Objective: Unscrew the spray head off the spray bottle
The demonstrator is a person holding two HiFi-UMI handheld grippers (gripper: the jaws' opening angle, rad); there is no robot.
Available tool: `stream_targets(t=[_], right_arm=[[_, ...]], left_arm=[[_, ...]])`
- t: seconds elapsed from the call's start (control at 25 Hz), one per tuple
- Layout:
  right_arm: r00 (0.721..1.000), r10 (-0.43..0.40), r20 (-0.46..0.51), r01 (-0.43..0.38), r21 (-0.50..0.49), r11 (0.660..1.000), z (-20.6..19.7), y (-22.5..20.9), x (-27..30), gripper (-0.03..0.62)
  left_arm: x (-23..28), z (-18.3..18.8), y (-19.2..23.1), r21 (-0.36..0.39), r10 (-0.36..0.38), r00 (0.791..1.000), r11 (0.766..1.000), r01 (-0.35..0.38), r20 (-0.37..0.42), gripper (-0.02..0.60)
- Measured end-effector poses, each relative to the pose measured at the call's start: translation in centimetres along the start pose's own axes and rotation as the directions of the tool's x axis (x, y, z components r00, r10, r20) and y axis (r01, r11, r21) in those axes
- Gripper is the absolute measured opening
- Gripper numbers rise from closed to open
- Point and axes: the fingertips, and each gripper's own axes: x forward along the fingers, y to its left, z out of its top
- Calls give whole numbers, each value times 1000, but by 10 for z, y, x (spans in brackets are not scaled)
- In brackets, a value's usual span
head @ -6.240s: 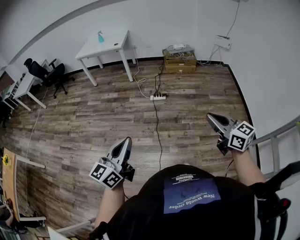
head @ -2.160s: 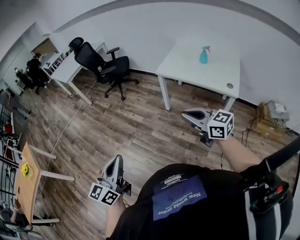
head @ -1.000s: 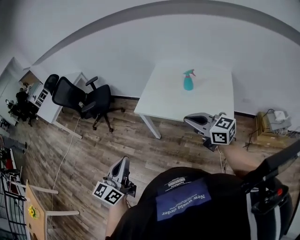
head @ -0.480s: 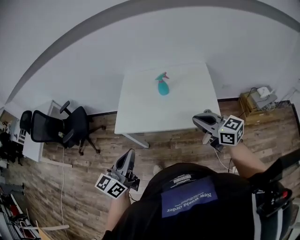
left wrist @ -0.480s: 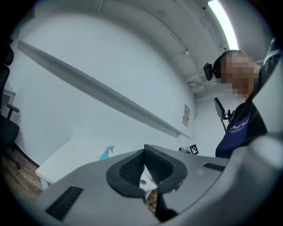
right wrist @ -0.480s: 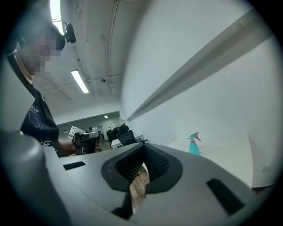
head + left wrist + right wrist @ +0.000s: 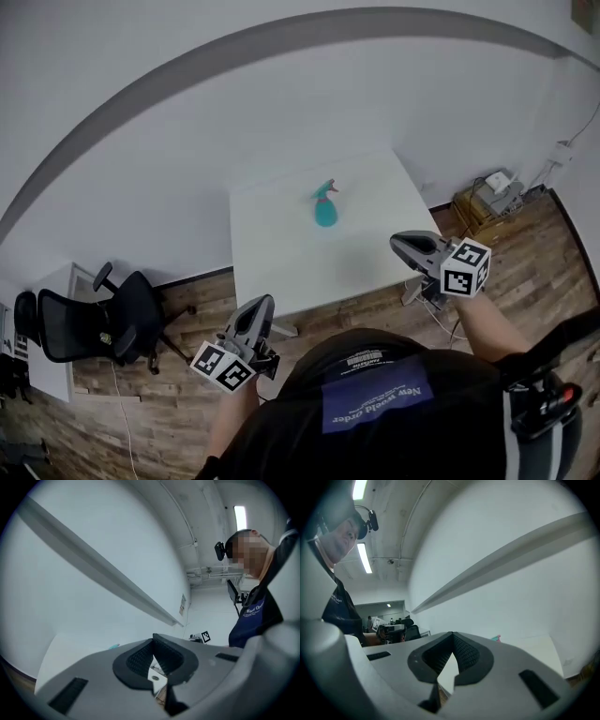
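Ahead, we find the upright teal plastic spray bottle (image 7: 325, 210), spray head (image 7: 326, 189) on top, midway across the white rectangular surface (image 7: 277, 255), well beyond the left tongs (image 7: 263, 303) and the right tongs (image 7: 397, 244), both pressed together on nothing, the right seemingly nearer.

Looks like an office-style workroom. Head view, mid-frame: plain white table (image 7: 281, 272) pushed up to a bare white wall (image 7: 187, 141). Lower left: black swivel chair (image 7: 103, 328) beside another white desk (image 7: 52, 361), all on wood-plank flooring (image 7: 544, 253). Far right: brown crate (image 7: 483, 202) by the wall. Right gripper view, upper left: strip ceiling lights (image 7: 363, 557); below them, more dark chairs (image 7: 411, 631).
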Motion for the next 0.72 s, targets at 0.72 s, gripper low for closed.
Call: stream_targets(t=[0.72], right_arm=[[998,-3,-58,3,4,1000,13,-96,74,-6]], left_arm=[[95,2,100,-37,-6,999,999,5,-41,3]])
